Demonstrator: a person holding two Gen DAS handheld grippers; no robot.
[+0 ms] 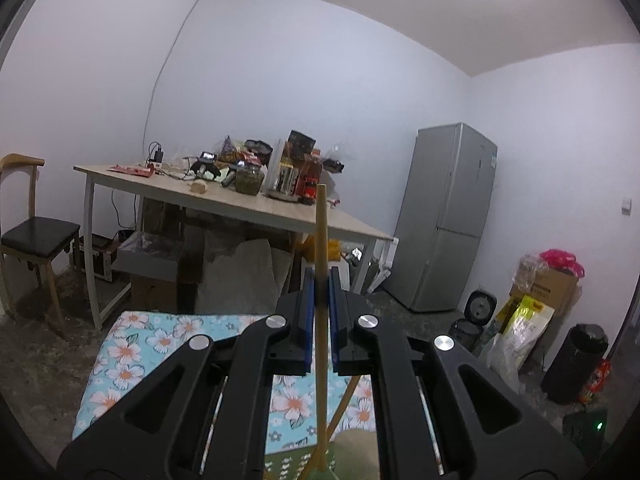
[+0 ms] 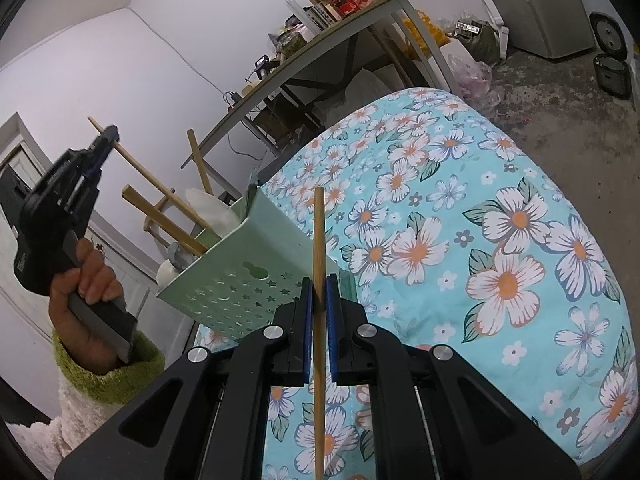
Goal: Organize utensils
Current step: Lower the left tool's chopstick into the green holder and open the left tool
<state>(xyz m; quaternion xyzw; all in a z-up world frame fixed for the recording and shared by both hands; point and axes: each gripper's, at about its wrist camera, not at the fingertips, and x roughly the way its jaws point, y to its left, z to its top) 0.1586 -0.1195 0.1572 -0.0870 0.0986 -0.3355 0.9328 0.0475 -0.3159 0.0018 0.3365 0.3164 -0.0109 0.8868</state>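
Floral bedspread [image 2: 460, 240] underneath. Green utensil holder [image 2: 248, 268] tilted, spoons and chopsticks inside. Left gripper [image 1: 321, 280] jaws clenched on chopstick [image 1: 321, 232], upright between pads. Right gripper [image 2: 319, 284] jaws clenched on second chopstick [image 2: 319, 232], beside holder.

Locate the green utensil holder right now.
In the right wrist view, the green utensil holder sits left of centre on the floral cloth, just beyond the right tool.

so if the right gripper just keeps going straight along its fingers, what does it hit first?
Probably the floral cloth beyond the right gripper; the green utensil holder sits just left of that line. Depth is unclear.
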